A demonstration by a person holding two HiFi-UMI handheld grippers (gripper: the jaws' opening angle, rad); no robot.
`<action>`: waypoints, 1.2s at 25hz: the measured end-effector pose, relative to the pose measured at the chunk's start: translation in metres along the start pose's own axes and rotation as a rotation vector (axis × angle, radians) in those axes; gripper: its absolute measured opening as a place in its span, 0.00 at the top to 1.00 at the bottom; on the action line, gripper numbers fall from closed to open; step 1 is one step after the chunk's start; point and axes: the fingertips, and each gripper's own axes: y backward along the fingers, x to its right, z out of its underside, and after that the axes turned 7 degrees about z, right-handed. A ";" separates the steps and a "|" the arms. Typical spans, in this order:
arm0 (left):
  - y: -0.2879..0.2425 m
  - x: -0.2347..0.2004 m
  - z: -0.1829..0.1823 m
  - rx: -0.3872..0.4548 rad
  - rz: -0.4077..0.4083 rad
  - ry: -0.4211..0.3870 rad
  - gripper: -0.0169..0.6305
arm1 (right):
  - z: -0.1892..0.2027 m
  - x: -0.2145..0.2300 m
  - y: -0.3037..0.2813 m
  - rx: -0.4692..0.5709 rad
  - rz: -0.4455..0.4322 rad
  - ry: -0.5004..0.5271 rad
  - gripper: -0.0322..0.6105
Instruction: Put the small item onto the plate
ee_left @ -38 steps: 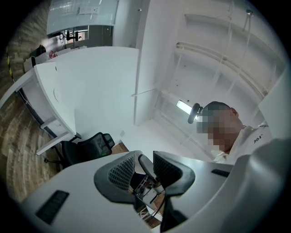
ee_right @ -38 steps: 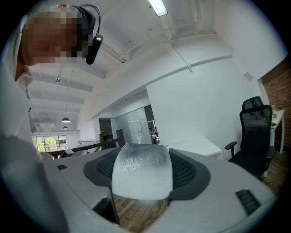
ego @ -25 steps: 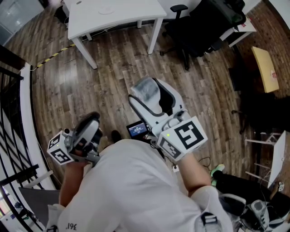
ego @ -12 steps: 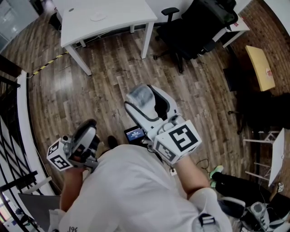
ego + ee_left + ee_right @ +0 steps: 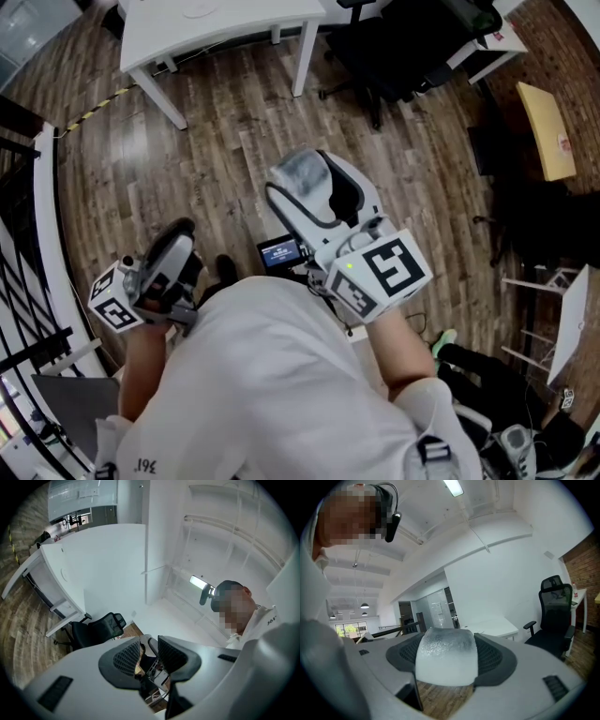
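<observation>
My right gripper (image 5: 309, 187) is held close to the person's chest, above the wooden floor. It is shut on a small frosted, translucent white item (image 5: 300, 178), which fills the space between the dark pads in the right gripper view (image 5: 446, 656). My left gripper (image 5: 178, 242) hangs lower at the left, also close to the body. In the left gripper view its jaws (image 5: 149, 653) stand a narrow gap apart with nothing between them. A faint round shape (image 5: 197, 7), perhaps the plate, lies on the white table (image 5: 234, 28) at the top edge.
Black office chairs (image 5: 394, 47) stand right of the table. A dark railing (image 5: 42, 234) runs down the left side. A yellow board (image 5: 548, 127) leans at the right. A small lit screen (image 5: 279, 251) sits on the rig below the right gripper.
The head view has drifted, so the white table now sits higher in the frame. Both grippers stay near the body, and the right one still holds the frosted item.
</observation>
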 end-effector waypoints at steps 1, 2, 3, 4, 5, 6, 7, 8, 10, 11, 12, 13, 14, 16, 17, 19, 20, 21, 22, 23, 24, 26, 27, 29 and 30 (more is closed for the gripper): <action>-0.004 0.000 0.003 0.000 0.002 0.000 0.79 | 0.000 0.004 0.002 -0.001 0.001 -0.001 0.46; -0.007 0.000 0.006 -0.001 0.001 0.002 0.79 | 0.001 0.008 0.004 -0.003 0.001 -0.002 0.46; -0.009 -0.001 0.010 -0.001 -0.001 0.004 0.79 | 0.003 0.011 0.006 -0.006 0.001 -0.005 0.46; -0.010 -0.001 0.013 0.000 -0.005 0.007 0.79 | 0.005 0.014 0.008 -0.010 0.001 -0.009 0.46; -0.011 -0.001 0.017 0.000 -0.009 0.009 0.79 | 0.007 0.017 0.010 -0.013 0.001 -0.014 0.46; -0.012 -0.001 0.020 0.001 -0.013 0.011 0.79 | 0.010 0.019 0.012 -0.017 0.001 -0.019 0.46; -0.012 -0.002 0.023 0.002 -0.016 0.011 0.79 | 0.012 0.021 0.014 -0.021 0.000 -0.023 0.46; -0.012 -0.002 0.026 0.003 -0.019 0.012 0.79 | 0.015 0.023 0.015 -0.025 -0.002 -0.026 0.46; -0.012 -0.003 0.031 0.004 -0.024 0.013 0.79 | 0.019 0.024 0.018 -0.032 -0.007 -0.030 0.46; -0.013 -0.003 0.033 0.005 -0.027 0.013 0.79 | 0.020 0.024 0.019 -0.034 -0.010 -0.031 0.46; -0.014 -0.003 0.034 0.006 -0.029 0.013 0.79 | 0.021 0.025 0.019 -0.036 -0.013 -0.032 0.46; -0.016 -0.003 0.034 0.006 -0.031 0.013 0.79 | 0.021 0.027 0.019 -0.037 -0.016 -0.033 0.46; -0.018 -0.003 0.035 0.007 -0.033 0.012 0.79 | 0.020 0.029 0.019 -0.037 -0.019 -0.035 0.46; -0.020 -0.004 0.034 0.008 -0.039 0.011 0.79 | 0.020 0.032 0.016 -0.040 -0.023 -0.042 0.46; -0.020 -0.004 0.033 0.009 -0.043 0.011 0.79 | 0.021 0.032 0.014 -0.043 -0.025 -0.045 0.46; -0.017 -0.007 0.030 0.011 -0.052 0.011 0.79 | 0.023 0.032 0.010 -0.050 -0.030 -0.050 0.46; -0.016 -0.009 0.028 0.013 -0.056 0.011 0.79 | 0.023 0.031 0.006 -0.053 -0.033 -0.051 0.46; -0.014 -0.011 0.026 0.015 -0.059 0.012 0.79 | 0.024 0.030 0.003 -0.056 -0.035 -0.052 0.46; -0.013 -0.013 0.023 0.017 -0.062 0.014 0.79 | 0.025 0.029 -0.002 -0.060 -0.037 -0.052 0.46; -0.012 -0.017 0.020 0.019 -0.064 0.016 0.79 | 0.026 0.029 -0.007 -0.065 -0.039 -0.051 0.46; -0.011 -0.021 0.016 0.020 -0.065 0.019 0.79 | 0.026 0.029 -0.013 -0.069 -0.040 -0.050 0.46; -0.009 -0.031 0.007 0.020 -0.065 0.026 0.79 | 0.027 0.029 -0.027 -0.078 -0.038 -0.047 0.46; -0.009 -0.038 0.002 0.020 -0.064 0.031 0.79 | 0.028 0.030 -0.034 -0.081 -0.034 -0.045 0.46; -0.006 -0.051 -0.011 0.017 -0.059 0.044 0.79 | 0.027 0.030 -0.050 -0.084 -0.021 -0.043 0.46; -0.005 -0.057 -0.018 0.013 -0.054 0.049 0.79 | 0.027 0.029 -0.058 -0.085 -0.014 -0.042 0.46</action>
